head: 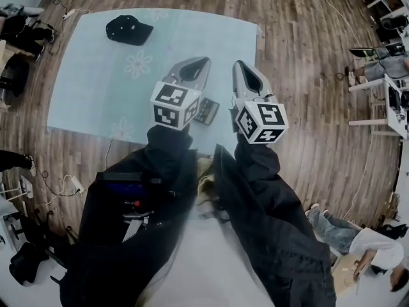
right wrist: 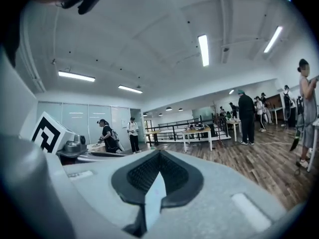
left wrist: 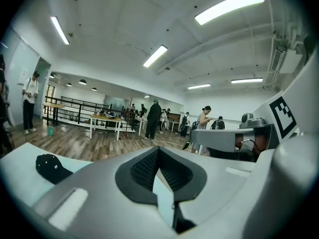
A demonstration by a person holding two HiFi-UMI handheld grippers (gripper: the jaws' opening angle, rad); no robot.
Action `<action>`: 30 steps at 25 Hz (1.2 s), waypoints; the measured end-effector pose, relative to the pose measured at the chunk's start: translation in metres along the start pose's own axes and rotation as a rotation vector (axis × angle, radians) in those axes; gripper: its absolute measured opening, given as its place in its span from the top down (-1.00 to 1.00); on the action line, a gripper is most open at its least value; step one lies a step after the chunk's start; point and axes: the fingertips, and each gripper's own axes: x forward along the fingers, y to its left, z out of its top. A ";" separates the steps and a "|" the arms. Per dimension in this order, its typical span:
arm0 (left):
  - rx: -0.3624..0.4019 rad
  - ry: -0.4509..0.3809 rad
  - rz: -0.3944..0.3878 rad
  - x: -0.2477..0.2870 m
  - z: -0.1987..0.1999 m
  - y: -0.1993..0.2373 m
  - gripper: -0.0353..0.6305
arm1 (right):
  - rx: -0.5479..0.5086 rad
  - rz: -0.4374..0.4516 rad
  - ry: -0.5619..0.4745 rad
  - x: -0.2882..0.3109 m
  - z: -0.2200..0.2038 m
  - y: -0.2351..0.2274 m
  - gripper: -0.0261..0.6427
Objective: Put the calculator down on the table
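Nearest the camera, the person's dark sleeves (head: 255, 171) lead up to both tools. The left gripper (head: 193, 66) and the right gripper (head: 241, 66) are held abt level, side by side and well above the table (head: 96, 75). Each gripper's own view shows its jaws pressed together w/ nothing between them, looking out over the room rather than down at the work. Just past and below them, seen in the gap between the two, the calculator (head: 206, 111) lies flat on the pale flower-print cloth near the table's front edge, touching neither tool. So the put-down step looks done, and what's in hand is prob. the pull-away. The next move calls for little: keep both tools clear of the calculator and leave it flat. Farther back a black cap (head: 128, 29) sits near the table's far left corner. Writing: none legible. The marker cubes (head: 174, 104) carry only black-and-white square patterns, and the calculator's face and the cap's small mark are too small to read.
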 end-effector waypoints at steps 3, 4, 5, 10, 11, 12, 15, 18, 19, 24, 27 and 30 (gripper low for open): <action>0.029 -0.045 0.002 -0.003 0.021 -0.004 0.90 | -0.038 0.017 -0.043 -0.003 0.020 0.009 0.93; 0.037 -0.059 0.004 -0.003 0.027 -0.005 0.90 | -0.050 0.023 -0.053 -0.004 0.025 0.011 0.93; 0.044 -0.072 0.006 -0.004 0.033 -0.007 0.90 | -0.062 0.028 -0.063 -0.005 0.030 0.012 0.93; 0.073 -0.117 0.013 -0.006 0.052 -0.009 0.90 | -0.115 0.030 -0.109 -0.010 0.050 0.014 0.93; 0.077 -0.125 0.015 -0.007 0.055 -0.009 0.90 | -0.119 0.030 -0.119 -0.010 0.054 0.014 0.93; 0.080 -0.134 0.017 -0.008 0.059 -0.009 0.90 | -0.125 0.030 -0.127 -0.011 0.058 0.015 0.93; 0.089 -0.156 0.024 -0.011 0.068 -0.010 0.90 | -0.146 0.033 -0.144 -0.013 0.067 0.016 0.93; 0.092 -0.167 0.030 -0.012 0.072 -0.008 0.90 | -0.161 0.025 -0.164 -0.014 0.073 0.018 0.93; 0.093 -0.167 0.031 -0.012 0.072 -0.007 0.90 | -0.167 0.018 -0.171 -0.013 0.074 0.018 0.93; 0.101 -0.168 0.038 -0.012 0.074 -0.005 0.90 | -0.184 0.018 -0.195 -0.012 0.080 0.019 0.93; 0.106 -0.171 0.044 -0.012 0.075 -0.005 0.90 | -0.199 0.025 -0.208 -0.014 0.083 0.021 0.93; 0.106 -0.171 0.043 -0.013 0.075 -0.006 0.90 | -0.226 0.029 -0.221 -0.016 0.086 0.025 0.93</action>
